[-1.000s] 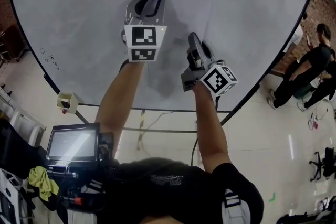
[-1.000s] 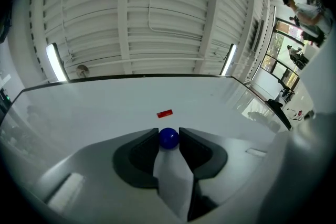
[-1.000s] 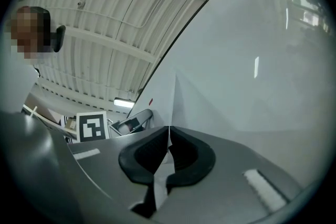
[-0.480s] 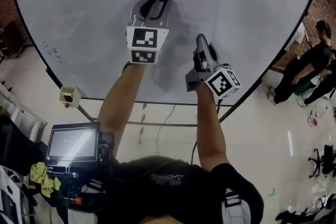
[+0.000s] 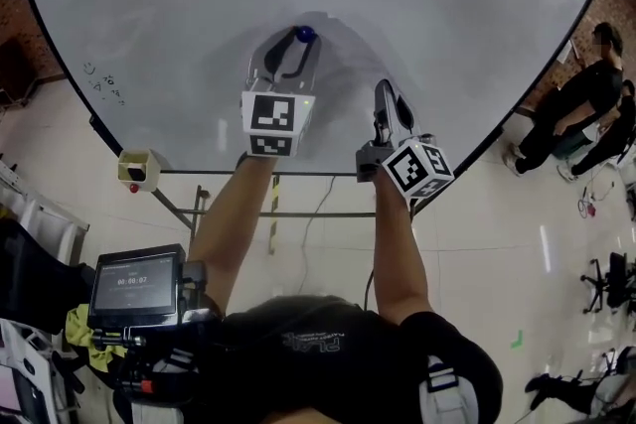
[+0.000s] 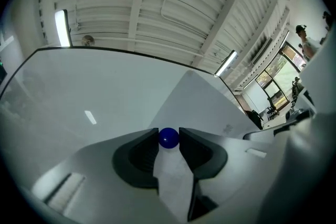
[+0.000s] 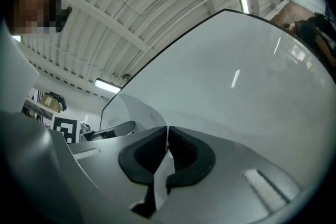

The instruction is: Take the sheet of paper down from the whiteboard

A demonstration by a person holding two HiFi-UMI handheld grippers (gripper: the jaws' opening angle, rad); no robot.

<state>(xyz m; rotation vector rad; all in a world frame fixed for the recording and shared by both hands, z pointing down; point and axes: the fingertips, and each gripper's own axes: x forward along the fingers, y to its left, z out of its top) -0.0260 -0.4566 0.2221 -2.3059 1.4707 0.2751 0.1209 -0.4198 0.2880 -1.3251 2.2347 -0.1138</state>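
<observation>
The left hand-held gripper [image 5: 297, 45] pinched a small blue magnet [image 6: 169, 137] between its jaw tips, which stood part-way apart with the ball filling the gap. A pale strip ran down between the jaws below the magnet. Whether that strip was paper or bare board could not be told.

The right hand-held gripper [image 7: 167, 136] was pressed together on the sheet of paper [image 7: 163, 168], a thin white edge of it caught between the dark pads and hanging out beneath them. From that pinch the sheet curved away toward the left gripper. In the left gripper view it rose as a paler plane to the right of the magnet.

From the head view the sheet was almost lost against the whiteboard [image 5: 149, 5], white on white, with only a faint edge near the magnet. No view showed whether the magnet touched the board. The board's upper corners were cut off by the frame. Two people [image 5: 581, 114] stood at the right edge, partly hidden behind the board.
</observation>
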